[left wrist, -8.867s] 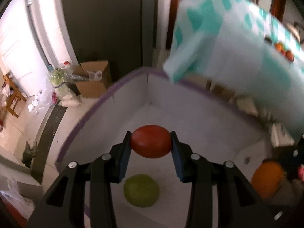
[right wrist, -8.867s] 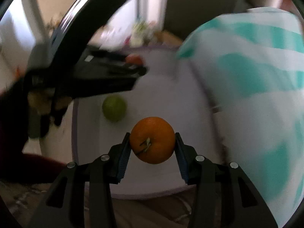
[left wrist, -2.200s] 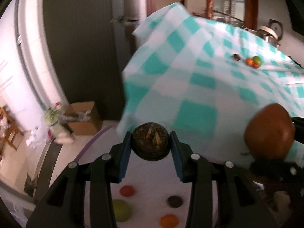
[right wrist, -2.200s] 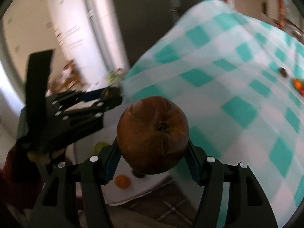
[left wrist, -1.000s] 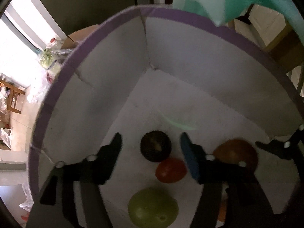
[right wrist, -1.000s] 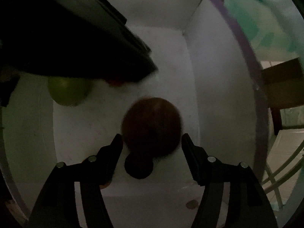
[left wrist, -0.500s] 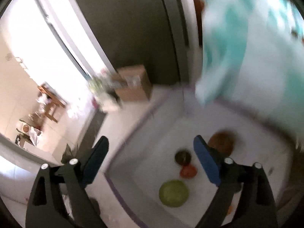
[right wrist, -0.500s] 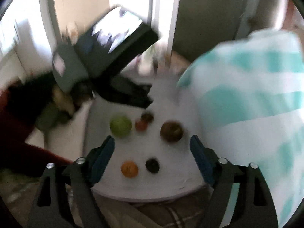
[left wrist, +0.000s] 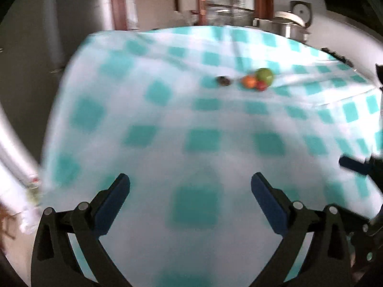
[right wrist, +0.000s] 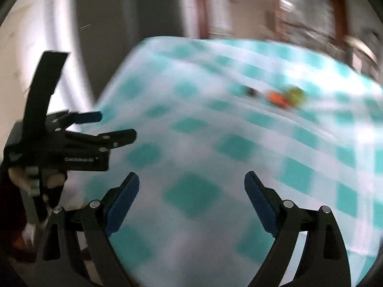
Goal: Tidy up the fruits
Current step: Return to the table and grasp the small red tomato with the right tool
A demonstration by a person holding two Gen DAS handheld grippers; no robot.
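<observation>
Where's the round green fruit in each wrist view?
Left wrist: green fruit upper centre-right, far on the teal-checked tablecloth.
Right wrist: green fruit upper right, blurred.
Shared landmark: orange fruit just left of it in both.

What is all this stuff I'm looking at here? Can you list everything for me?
tablecloth: one, white with teal checks, covering the table
green fruit: one, far side of the cloth
orange fruit: one, touching the green one
red fruit: one, small, in front of the green one
dark fruit: one, blackish, apart to their left
cooker pot: one, silver, behind the table
left gripper: black, blue pads, jaws opening, nothing between
right gripper: same, jaws opening, nothing between
</observation>
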